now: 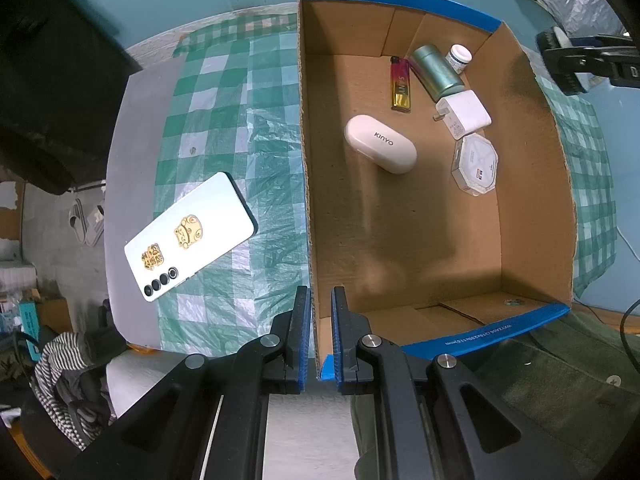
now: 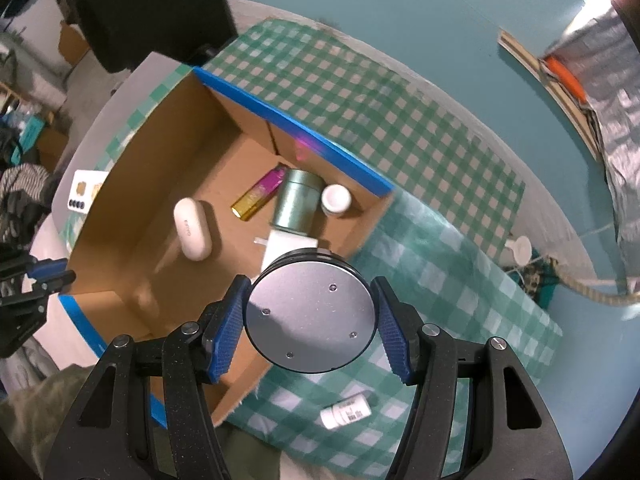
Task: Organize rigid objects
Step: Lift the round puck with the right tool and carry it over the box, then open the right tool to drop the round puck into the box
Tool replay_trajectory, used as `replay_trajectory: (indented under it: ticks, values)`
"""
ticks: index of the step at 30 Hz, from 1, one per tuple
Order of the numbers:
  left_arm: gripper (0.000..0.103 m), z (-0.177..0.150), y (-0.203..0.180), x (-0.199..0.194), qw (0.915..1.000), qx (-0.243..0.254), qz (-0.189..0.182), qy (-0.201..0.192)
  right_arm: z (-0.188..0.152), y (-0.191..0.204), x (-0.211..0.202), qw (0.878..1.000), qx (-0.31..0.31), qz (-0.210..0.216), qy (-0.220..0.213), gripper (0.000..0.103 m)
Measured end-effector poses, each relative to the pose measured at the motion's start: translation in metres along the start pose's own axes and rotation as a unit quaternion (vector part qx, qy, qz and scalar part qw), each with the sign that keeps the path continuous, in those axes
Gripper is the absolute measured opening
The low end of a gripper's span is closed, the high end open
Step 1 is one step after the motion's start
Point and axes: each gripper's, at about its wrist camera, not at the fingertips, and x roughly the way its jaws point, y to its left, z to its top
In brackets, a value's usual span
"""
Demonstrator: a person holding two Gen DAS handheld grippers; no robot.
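Note:
An open cardboard box (image 1: pixel 532 184) with blue-taped edges stands on the checked cloth. It holds a white earbud case (image 1: pixel 380 144), a lighter (image 1: pixel 401 86), a green tin (image 1: pixel 436 74), a small white jar (image 1: pixel 459 57), a white charger plug (image 1: pixel 464 114) and an octagonal white box (image 1: pixel 475 164). My left gripper (image 1: pixel 320 336) is shut on the box's wall at a near corner. My right gripper (image 2: pixel 312 316) is shut on a round grey metal disc (image 2: pixel 312 312), held above the box's edge (image 2: pixel 360 248) and hiding part of the plug.
A white phone (image 1: pixel 190 236) with gold stickers lies face down on the cloth left of the box. A small white bottle (image 2: pixel 346 412) lies on the cloth outside the box, below the disc. A dark bag (image 1: pixel 52 92) hangs at the far left.

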Motion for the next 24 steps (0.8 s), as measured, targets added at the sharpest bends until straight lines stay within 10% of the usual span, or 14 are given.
replay_trajectory:
  ticks: [24]
  values:
    - [0.009, 0.000, 0.002, 0.001, 1.0000, -0.005, -0.003, -0.001, 0.022, 0.027, 0.076, 0.998, -0.041, 0.008, 0.050, 0.062]
